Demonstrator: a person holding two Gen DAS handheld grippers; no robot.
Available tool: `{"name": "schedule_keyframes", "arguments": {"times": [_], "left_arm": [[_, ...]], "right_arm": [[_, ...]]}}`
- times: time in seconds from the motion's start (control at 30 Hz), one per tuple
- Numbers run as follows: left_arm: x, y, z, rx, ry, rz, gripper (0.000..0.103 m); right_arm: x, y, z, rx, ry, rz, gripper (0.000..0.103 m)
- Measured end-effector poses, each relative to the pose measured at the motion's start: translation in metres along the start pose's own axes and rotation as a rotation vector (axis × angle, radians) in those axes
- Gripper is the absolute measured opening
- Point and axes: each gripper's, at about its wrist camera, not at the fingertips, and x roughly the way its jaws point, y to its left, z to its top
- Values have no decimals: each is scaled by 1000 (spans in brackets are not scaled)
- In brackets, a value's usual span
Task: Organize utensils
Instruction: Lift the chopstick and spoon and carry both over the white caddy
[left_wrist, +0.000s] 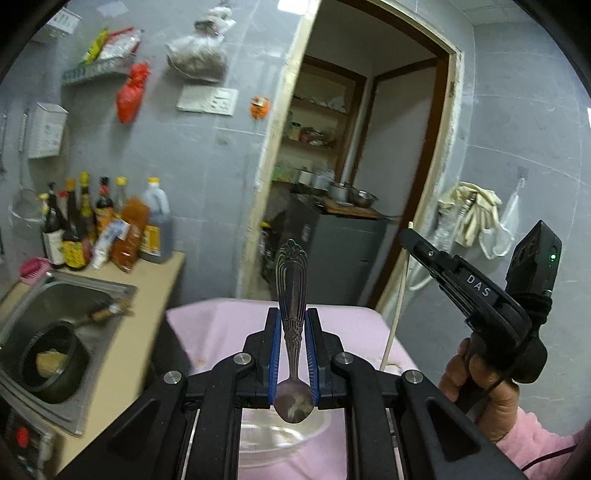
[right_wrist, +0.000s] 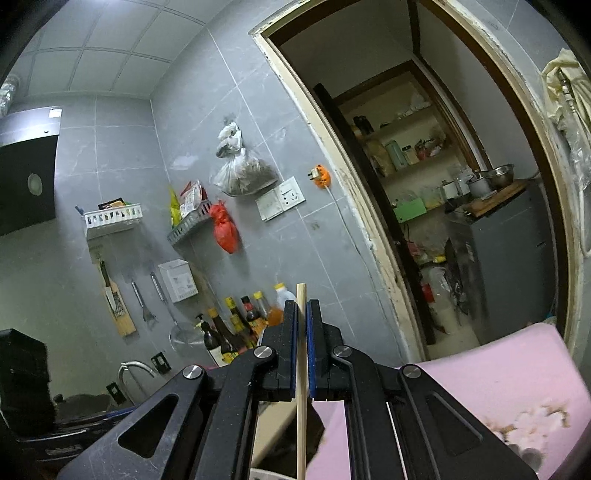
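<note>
My left gripper (left_wrist: 292, 315) is shut on a dark ornate metal spoon (left_wrist: 292, 288). The spoon stands upright, handle up, with its bowl below the jaws. A clear plastic container (left_wrist: 284, 434) sits under it on the pink-covered table (left_wrist: 221, 325). My right gripper (right_wrist: 302, 306) is shut on a pale wooden chopstick (right_wrist: 301, 387), held upright. In the left wrist view the right gripper (left_wrist: 408, 236) is raised at the right, with the chopstick (left_wrist: 397, 306) hanging down toward the table.
A steel sink (left_wrist: 55, 332) holding a black pot (left_wrist: 51, 365) lies to the left. Sauce bottles (left_wrist: 99, 225) stand on the counter behind it. An open doorway (left_wrist: 351, 184) leads to a storage room. Gloves (left_wrist: 476, 210) hang on the right wall.
</note>
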Motion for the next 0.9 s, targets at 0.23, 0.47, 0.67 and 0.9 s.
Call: {"name": "schedule_keyframes", "arguments": {"times": [0.23,0.47,0.67,0.9], "left_arm": [[-3,47,-6,-1,-1,107,12],[21,85,-28,-46,32,119,12],[41,88,-43,-25,31,104,12],[62,80,-61,22,49,95,12]], "right_arm": [[30,11,-36,-25,8,-58,5],[45,5,-70,-66,73,-141,5],[47,-4,-84,-74,84,-186,5],[45,-11,-89,-78,78,-231,5]]}}
